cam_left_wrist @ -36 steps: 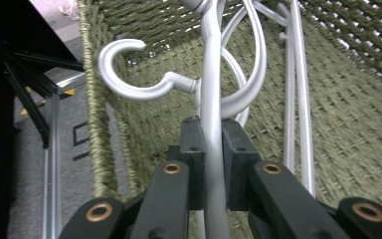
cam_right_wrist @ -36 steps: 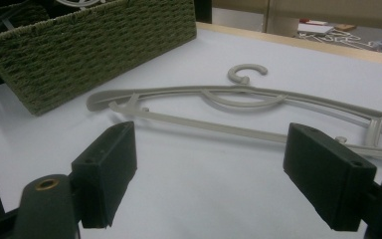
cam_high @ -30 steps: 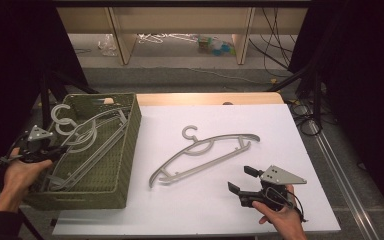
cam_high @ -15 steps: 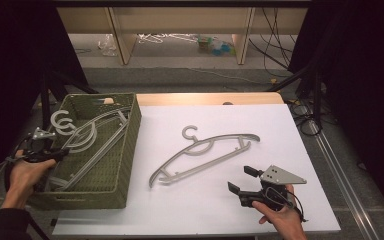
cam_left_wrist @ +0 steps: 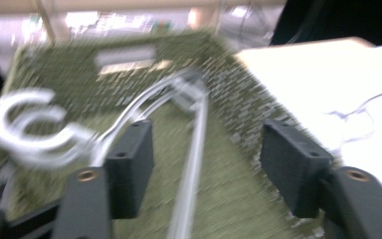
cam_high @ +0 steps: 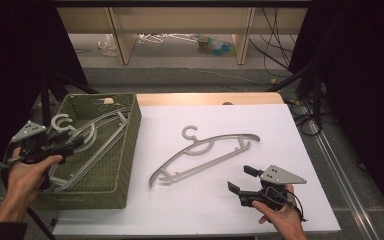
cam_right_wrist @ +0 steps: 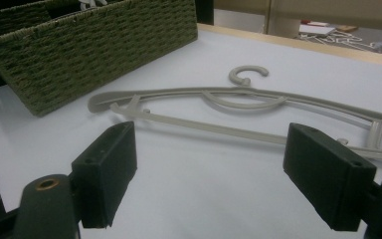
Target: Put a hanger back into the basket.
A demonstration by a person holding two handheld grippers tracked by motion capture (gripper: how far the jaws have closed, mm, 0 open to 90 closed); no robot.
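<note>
Left claw [cam_high: 72, 145] has just been opening, nothing clamped: clear the basket [cam_high: 125, 150]. Right claw [cam_high: 240, 181], jaws apart: take the hanger [cam_high: 200, 157] mid-frame.

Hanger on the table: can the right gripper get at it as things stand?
Probably yes. The right gripper is open and faces the hanger, with bare table between them and nothing on top of it.

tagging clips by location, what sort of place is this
Probably a lab or studio set up for recording, not a home: black curtains flank a white-covered table, stand legs and cables run across the floor, and spare hangers lie under a bare shelf.
</note>
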